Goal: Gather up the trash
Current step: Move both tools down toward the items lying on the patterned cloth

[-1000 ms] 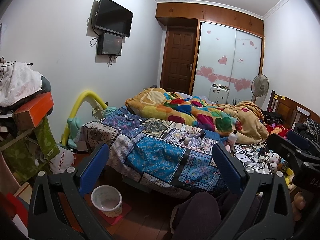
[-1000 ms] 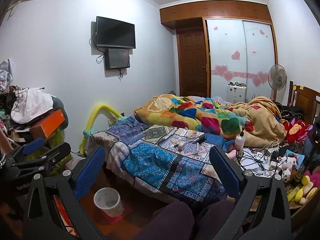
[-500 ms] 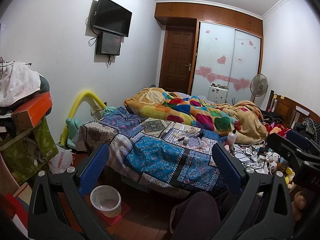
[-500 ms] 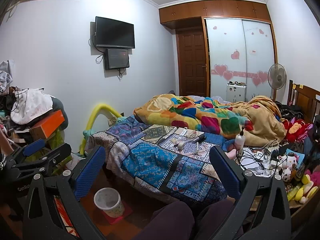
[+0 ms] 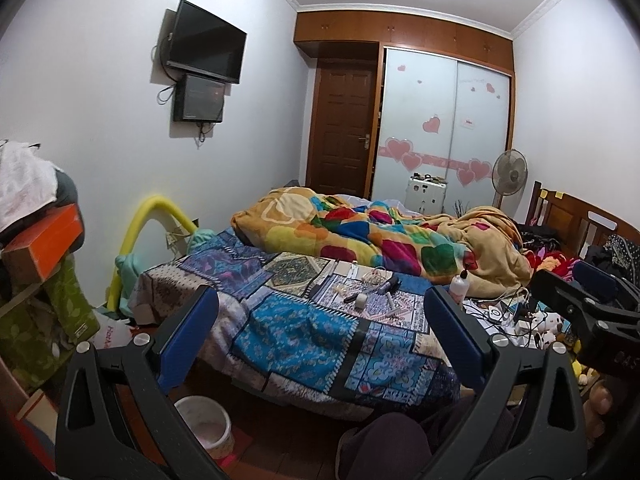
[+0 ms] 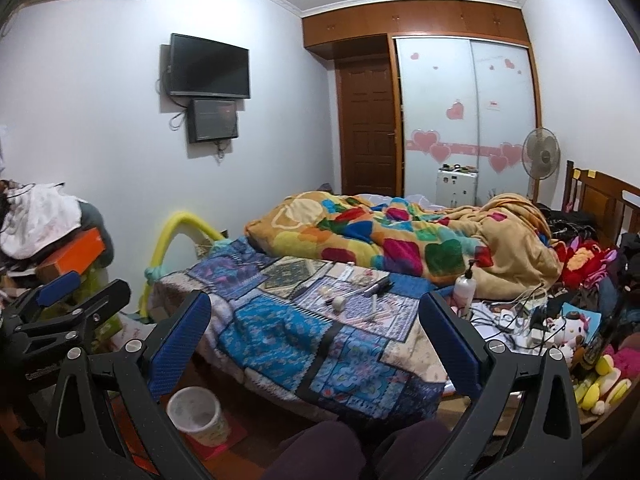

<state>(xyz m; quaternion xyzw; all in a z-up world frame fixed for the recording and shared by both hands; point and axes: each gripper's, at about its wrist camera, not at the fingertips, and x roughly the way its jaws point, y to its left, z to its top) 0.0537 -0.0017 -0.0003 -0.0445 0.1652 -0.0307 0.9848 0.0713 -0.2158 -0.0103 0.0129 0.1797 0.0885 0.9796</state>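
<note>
Several small items lie scattered on the patchwork bedspread (image 5: 304, 332): a white roll (image 5: 361, 300), a dark tube (image 5: 389, 286) and crumpled clear wrapping (image 5: 374, 275); the same white roll (image 6: 339, 303) and dark tube (image 6: 378, 287) show in the right wrist view. A small pale waste bin (image 5: 206, 428) (image 6: 195, 410) stands on the floor by the bed's near corner. My left gripper (image 5: 320, 336) is open and holds nothing, well short of the bed. My right gripper (image 6: 316, 332) is also open and holds nothing. Each gripper shows at the edge of the other's view.
A colourful quilt (image 5: 384, 240) is bunched on the far half of the bed. A lotion bottle (image 6: 465, 286), cables and soft toys (image 6: 560, 328) crowd the right side. Boxes and clothes (image 5: 36, 248) pile up at the left. The person's knees (image 6: 352, 452) fill the bottom edge.
Both views have shifted slightly; the bed and its items sit a little lower and closer. Both grippers stay open.
</note>
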